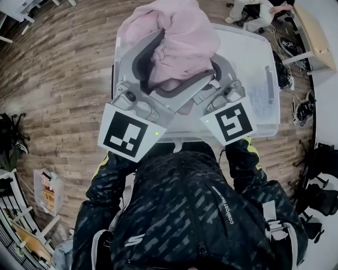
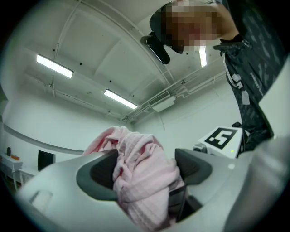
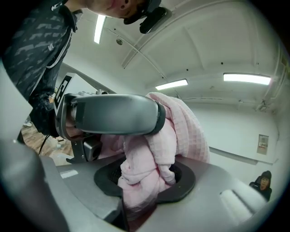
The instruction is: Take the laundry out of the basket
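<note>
A wooden plank floor (image 1: 53, 68) is stretching out on all sides. At the top of the head view a person in pale clothes (image 1: 253, 13) is crouching near a light wooden tabletop (image 1: 317, 37). Dark cables (image 1: 301, 108) are lying along the floor's right edge. Overhead, strip lights (image 2: 54, 65) are glowing on a white ceiling (image 2: 104, 50).

A wooden plank floor (image 1: 58, 68) carries everything here. A pale plastic basket (image 1: 259, 58) stands on it, as far as the head view tells, just ahead of the person's feet. To the right of the basket lie 2 black tangles of cable (image 1: 288, 71), near a light wooden bench (image 1: 315, 37). A white rack (image 1: 46, 192) stands at the lower left, and 1 crouching person (image 1: 253, 13) is at the top edge.
</note>
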